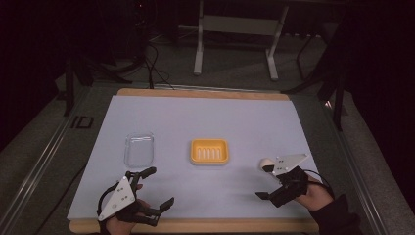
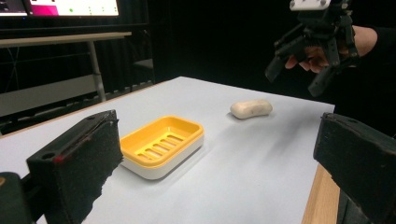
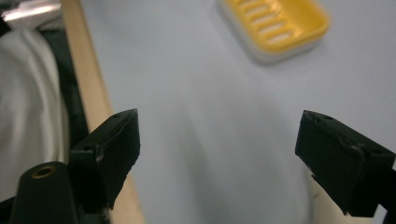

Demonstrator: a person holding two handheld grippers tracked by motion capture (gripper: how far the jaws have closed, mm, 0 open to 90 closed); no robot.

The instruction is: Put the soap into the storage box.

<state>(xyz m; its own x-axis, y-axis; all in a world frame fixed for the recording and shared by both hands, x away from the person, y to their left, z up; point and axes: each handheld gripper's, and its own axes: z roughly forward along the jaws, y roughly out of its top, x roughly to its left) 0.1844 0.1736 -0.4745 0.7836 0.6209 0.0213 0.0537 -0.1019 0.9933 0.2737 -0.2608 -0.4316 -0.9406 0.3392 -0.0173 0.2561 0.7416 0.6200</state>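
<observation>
Left gripper [image 1: 156, 188], near bench [image 1: 210, 122] front edge: fingers spread wide, holding nothing; clear plastic lid [image 1: 139, 149] lies just beyond its far finger [image 1: 147, 172], apart from it. Yellow soap dish [image 1: 209, 151], slotted, on a white base, sits mid-bench between the two grippers, ahead of both sets of fingers. Right gripper [image 1: 265, 180], held above the bench: fingers wide apart and empty; pale soap bar [image 2: 251, 108] rests on the bench below them, well right of the dish.
</observation>
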